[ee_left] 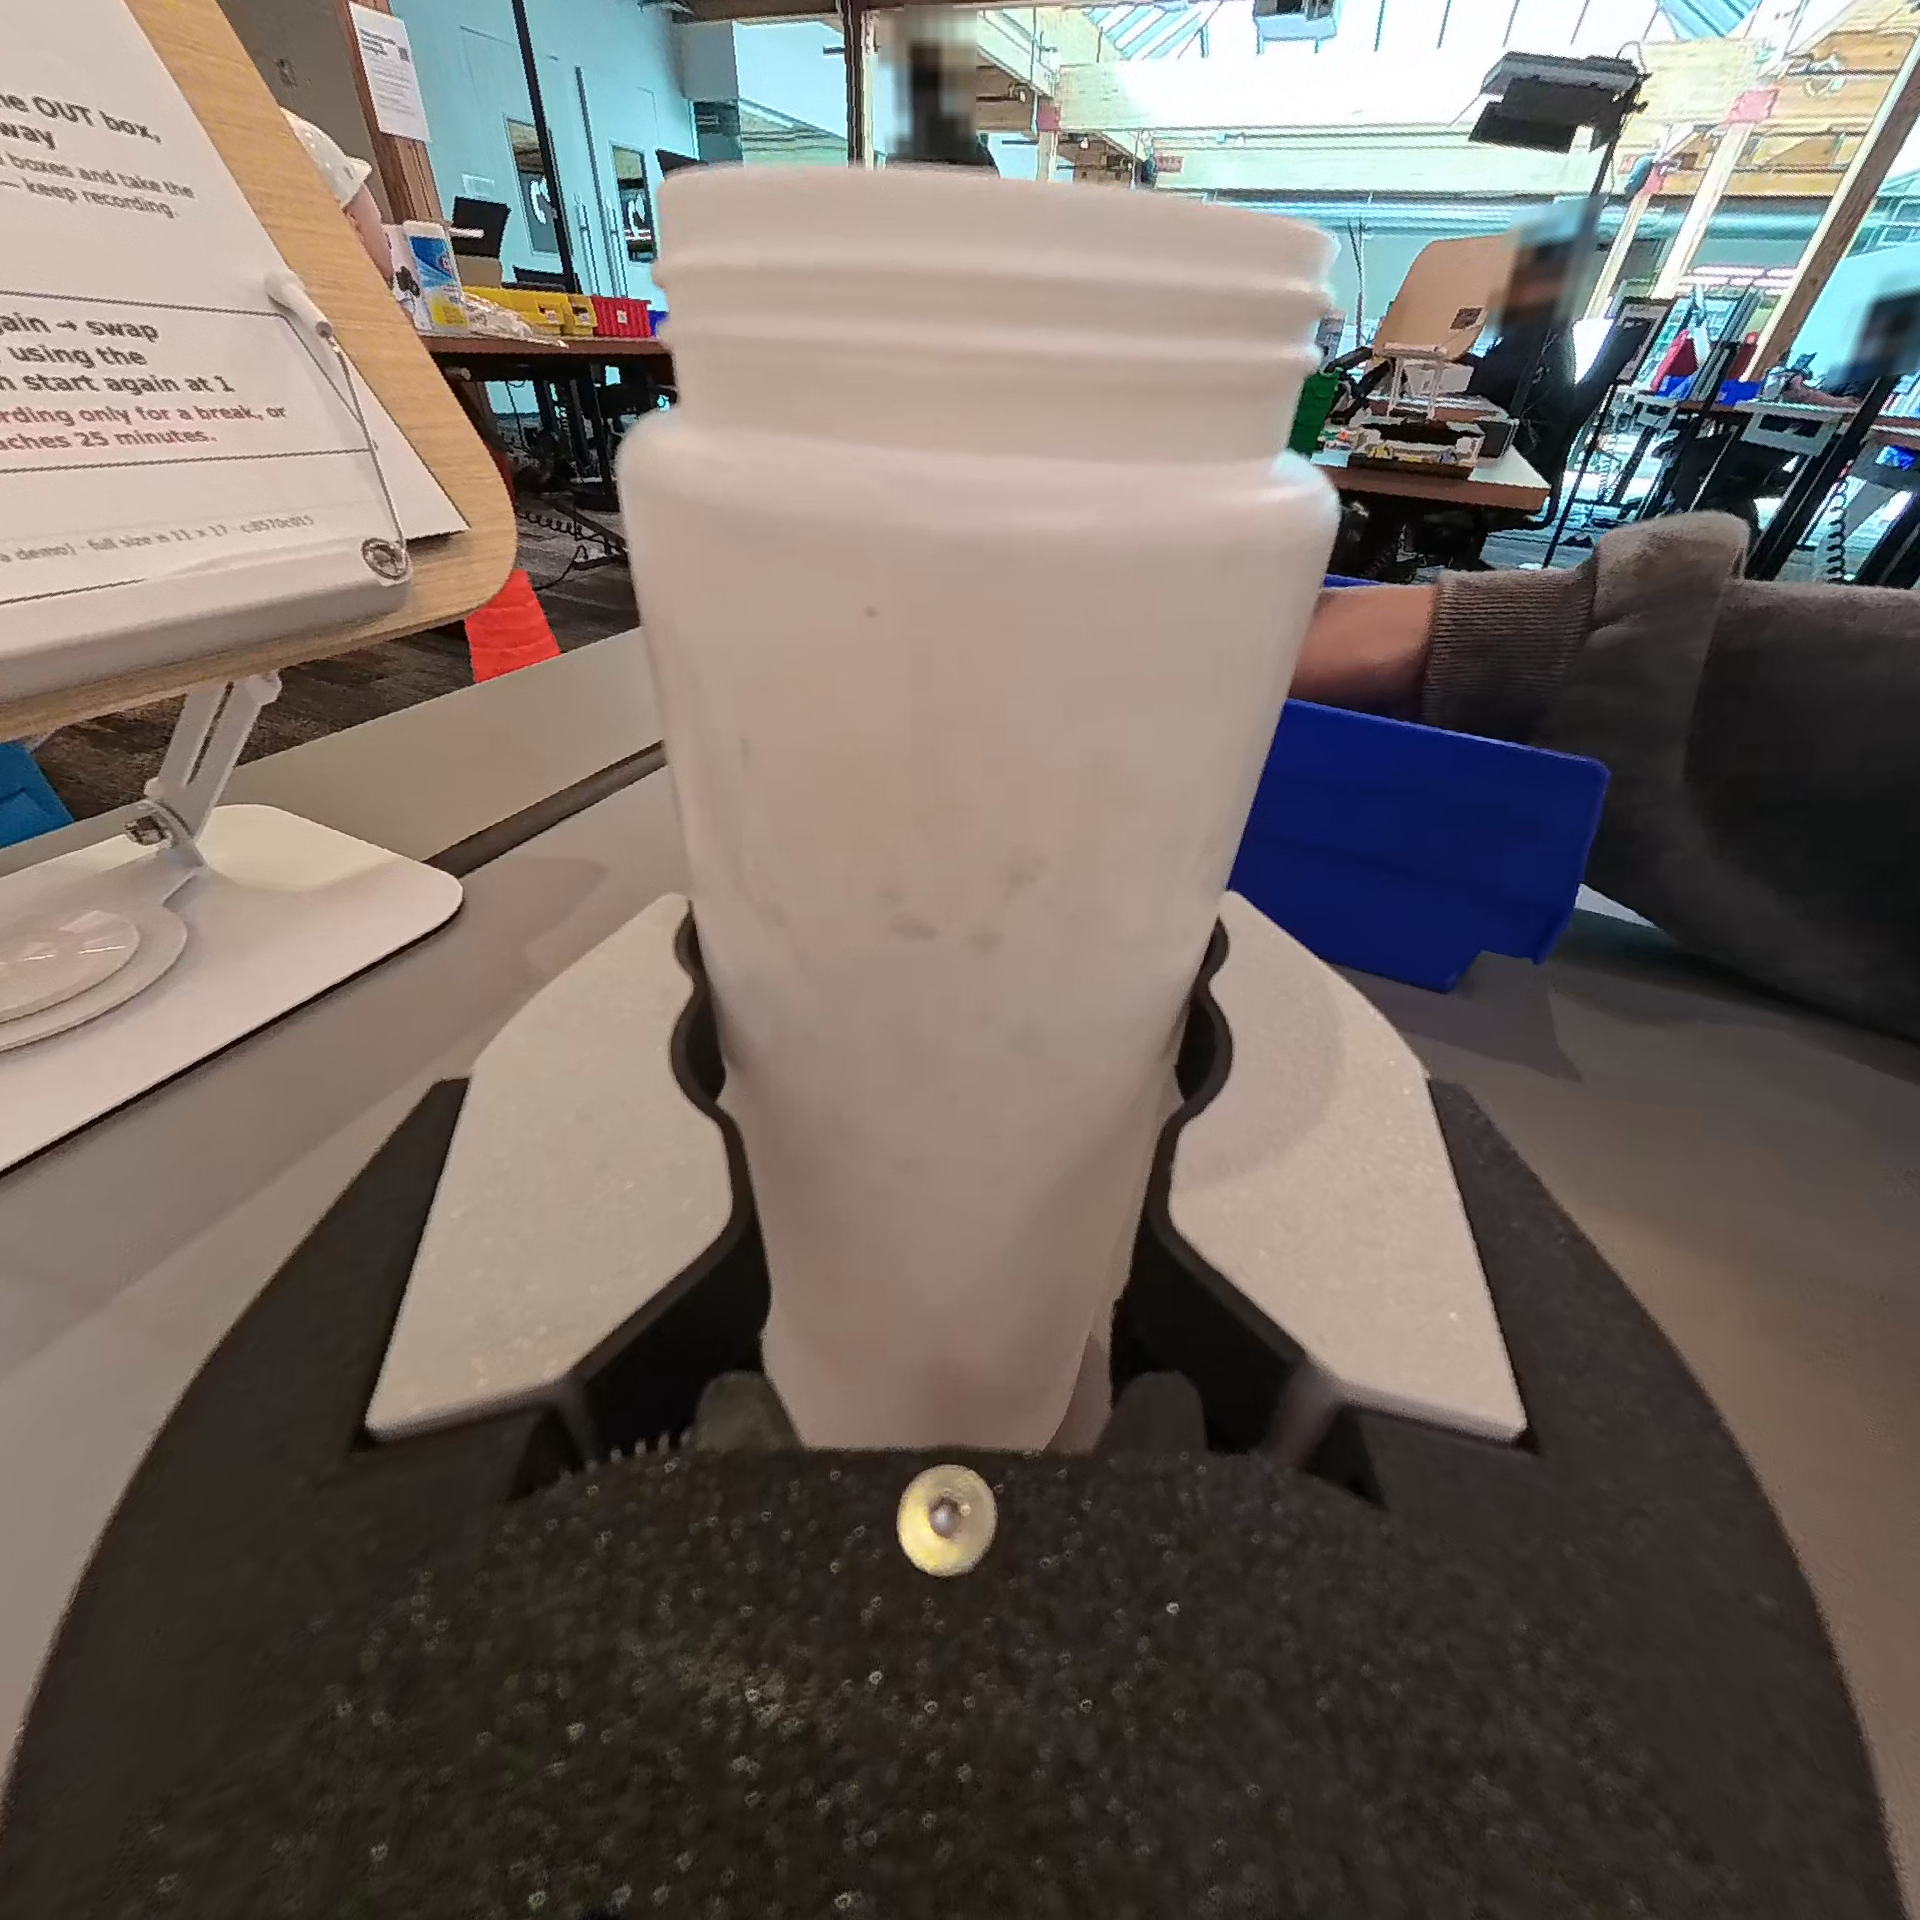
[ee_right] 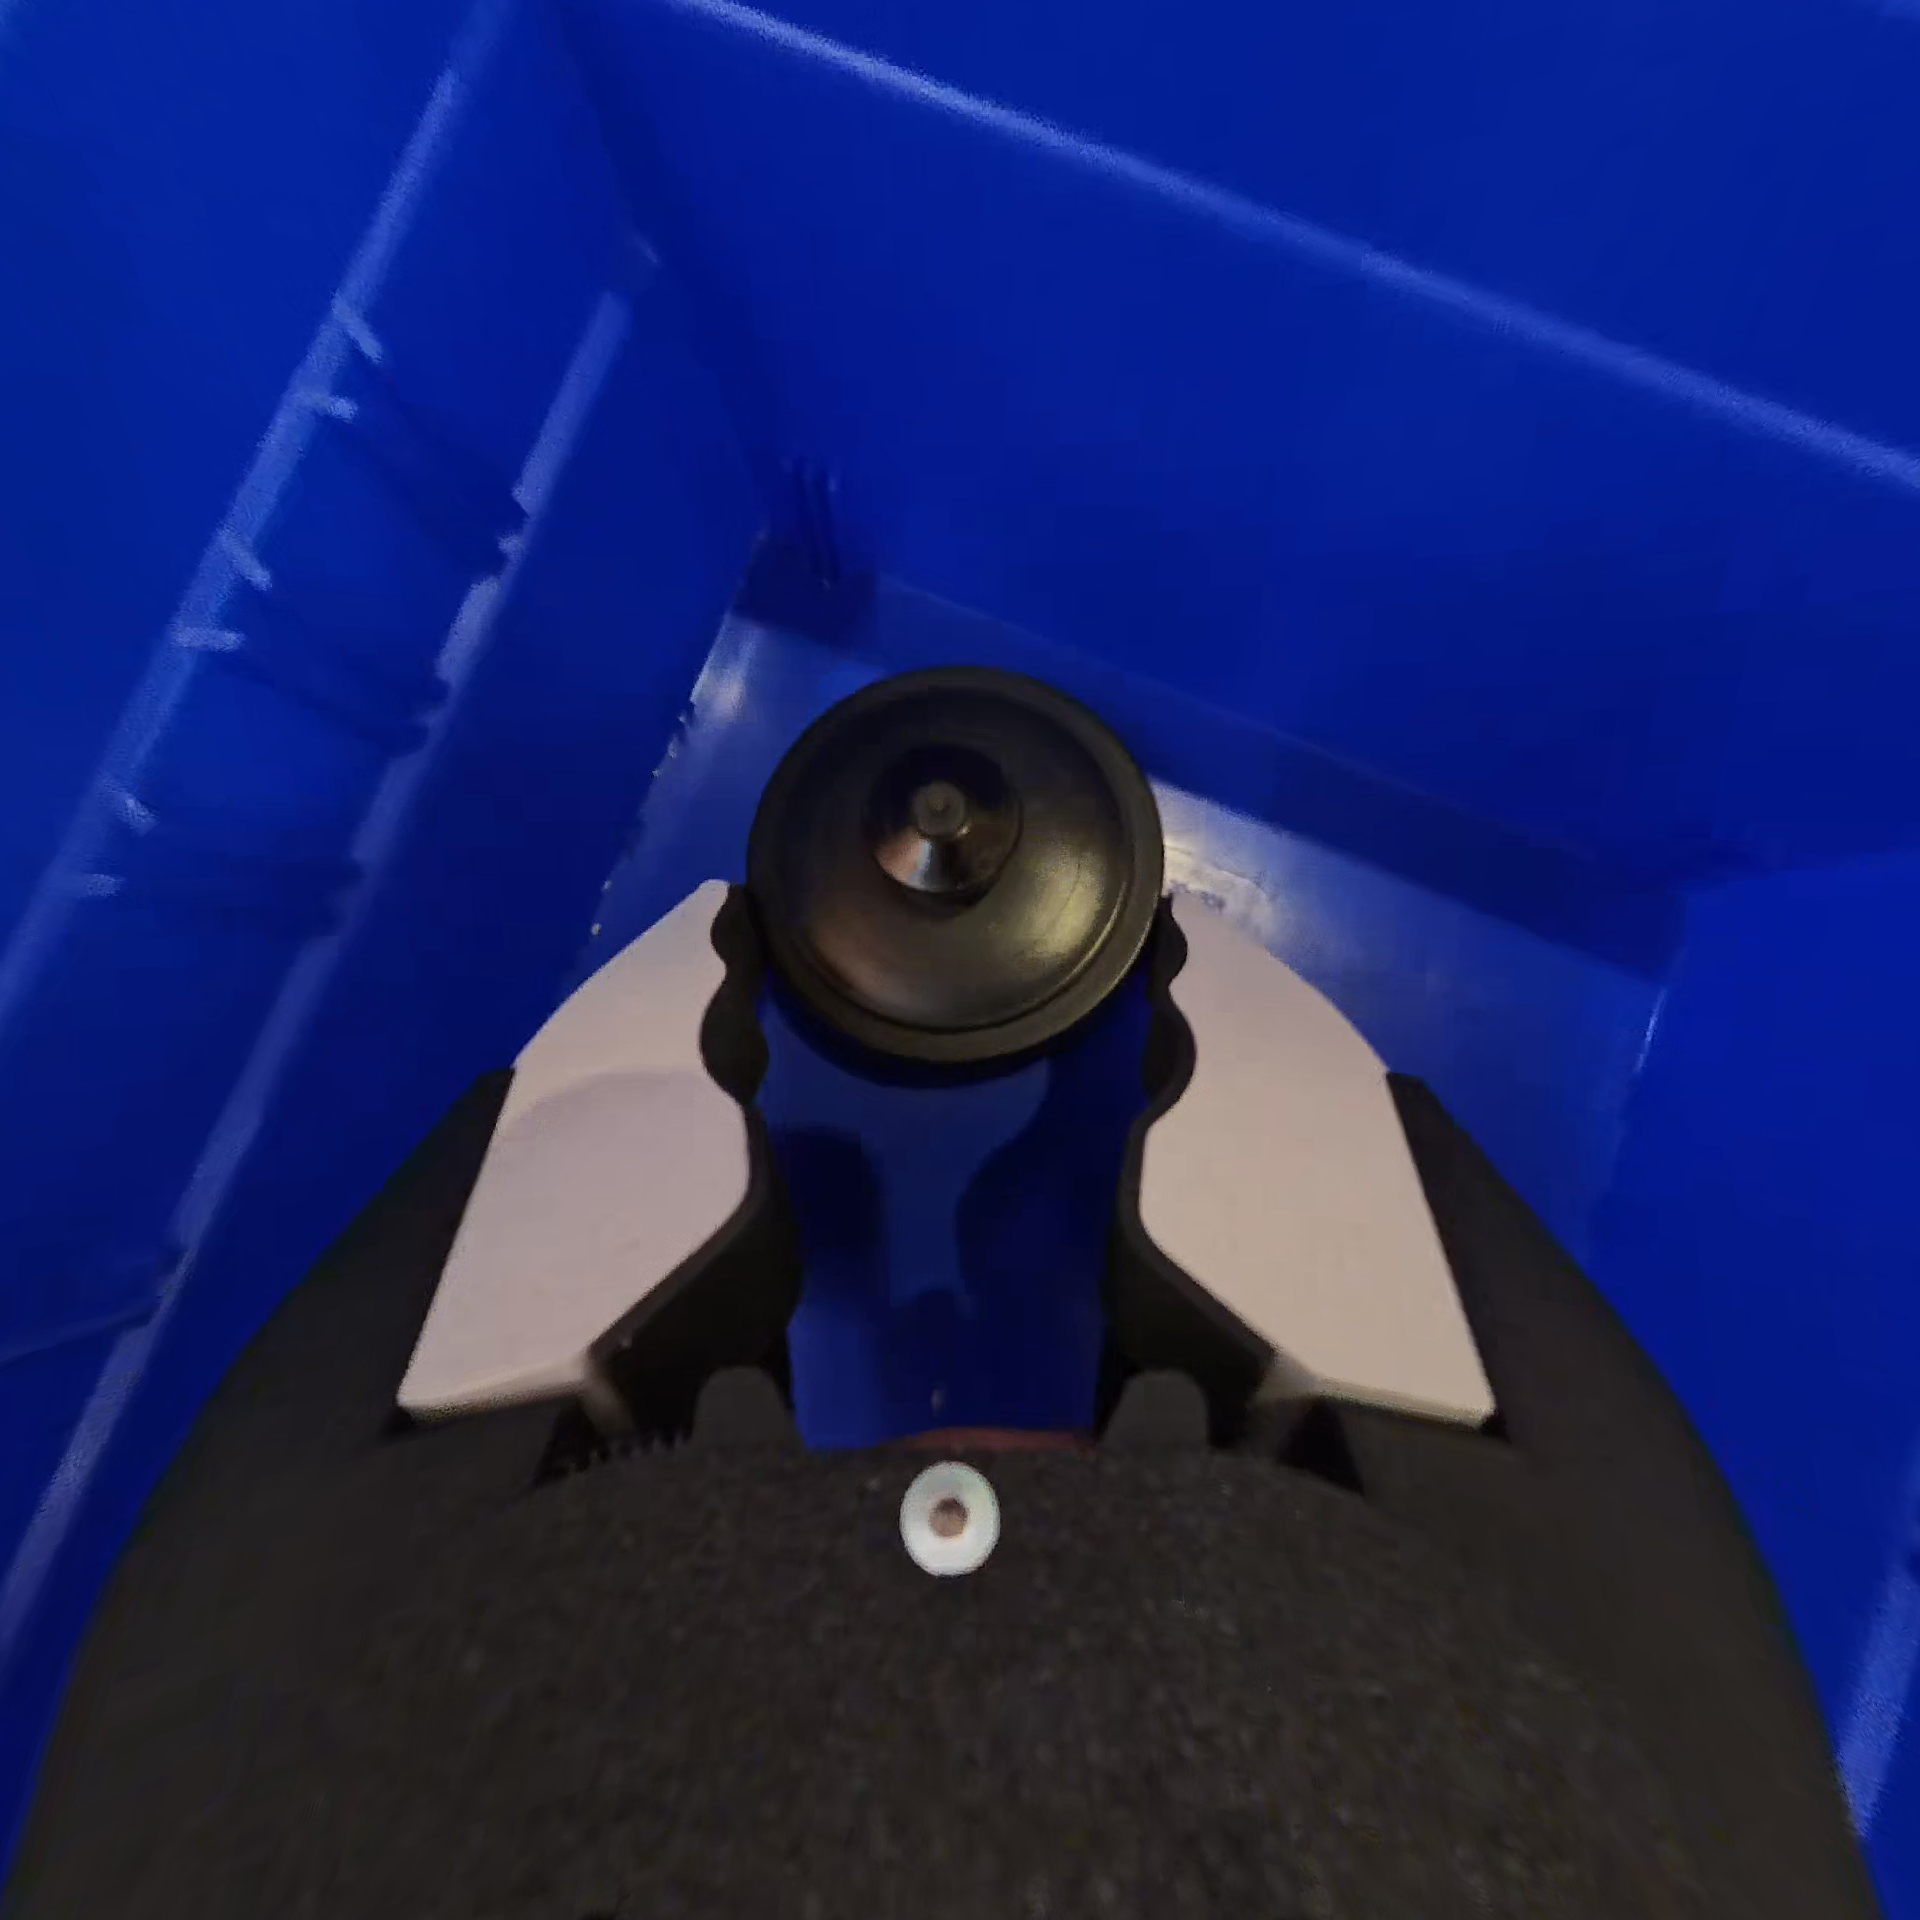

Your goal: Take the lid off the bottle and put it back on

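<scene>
A white plastic bottle [ee_left: 966, 623] stands upright between the fingers of my left gripper [ee_left: 951, 935], which is shut on its lower body. Its threaded neck is bare, with no lid on it. The black round lid [ee_right: 954, 862], with a raised nub at its centre, sits between the fingertips of my right gripper [ee_right: 948, 925]. Both fingertips touch its sides. The right gripper points down into a corner of a blue bin [ee_right: 1351, 468], just over the bin floor. I cannot tell whether the lid rests on the floor.
In the left wrist view the blue bin [ee_left: 1403, 831] stands on the grey table [ee_left: 1662, 1195] to the right of the bottle, and a person's grey sleeve [ee_left: 1714, 727] reaches over it. A tilted stand with a printed sheet [ee_left: 208, 416] is at the left.
</scene>
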Demonstrator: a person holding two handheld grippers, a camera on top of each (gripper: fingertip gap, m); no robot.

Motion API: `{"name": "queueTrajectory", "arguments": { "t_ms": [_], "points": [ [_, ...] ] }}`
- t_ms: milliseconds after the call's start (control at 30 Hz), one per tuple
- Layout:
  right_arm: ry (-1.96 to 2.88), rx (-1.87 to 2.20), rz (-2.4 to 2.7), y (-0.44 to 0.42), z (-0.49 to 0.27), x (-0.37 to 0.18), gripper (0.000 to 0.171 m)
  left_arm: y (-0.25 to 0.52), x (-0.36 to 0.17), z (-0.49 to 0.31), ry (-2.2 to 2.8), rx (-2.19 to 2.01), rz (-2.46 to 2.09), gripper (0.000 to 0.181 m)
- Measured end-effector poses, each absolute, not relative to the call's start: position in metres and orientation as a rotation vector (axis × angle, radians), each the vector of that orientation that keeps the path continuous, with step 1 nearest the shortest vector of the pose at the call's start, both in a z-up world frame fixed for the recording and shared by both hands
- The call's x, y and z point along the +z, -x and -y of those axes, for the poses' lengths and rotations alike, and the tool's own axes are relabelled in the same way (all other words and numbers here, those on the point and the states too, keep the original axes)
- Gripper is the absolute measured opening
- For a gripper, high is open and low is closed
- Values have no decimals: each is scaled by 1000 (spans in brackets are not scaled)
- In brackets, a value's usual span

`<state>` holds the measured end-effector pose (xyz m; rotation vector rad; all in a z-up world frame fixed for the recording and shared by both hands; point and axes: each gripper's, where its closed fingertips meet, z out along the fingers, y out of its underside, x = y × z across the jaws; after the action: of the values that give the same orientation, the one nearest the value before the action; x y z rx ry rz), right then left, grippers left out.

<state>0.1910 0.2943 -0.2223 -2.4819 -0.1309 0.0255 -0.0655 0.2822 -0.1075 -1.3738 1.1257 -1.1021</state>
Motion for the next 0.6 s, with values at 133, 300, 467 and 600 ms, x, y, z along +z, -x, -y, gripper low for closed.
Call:
{"name": "queueTrajectory", "arguments": {
  "t_ms": [133, 300, 467, 600],
  "points": [
    [2488, 21, 99, -193, -292, -220, 82, 66, -108, -282, 1377, -1102, -1128, 87],
    [2255, 53, 44, -177, -253, -148, 80, 68, -109, -283, 1381, -1087, -1124, 87],
    [1873, 155, 40, -111, -147, -76, 72, 80, -95, -279, 1344, -1008, -1046, 100],
    [1717, 229, -92, -64, -60, -94, 74, 101, -72, -256, 1411, -1020, -953, 100]
  ]
}}
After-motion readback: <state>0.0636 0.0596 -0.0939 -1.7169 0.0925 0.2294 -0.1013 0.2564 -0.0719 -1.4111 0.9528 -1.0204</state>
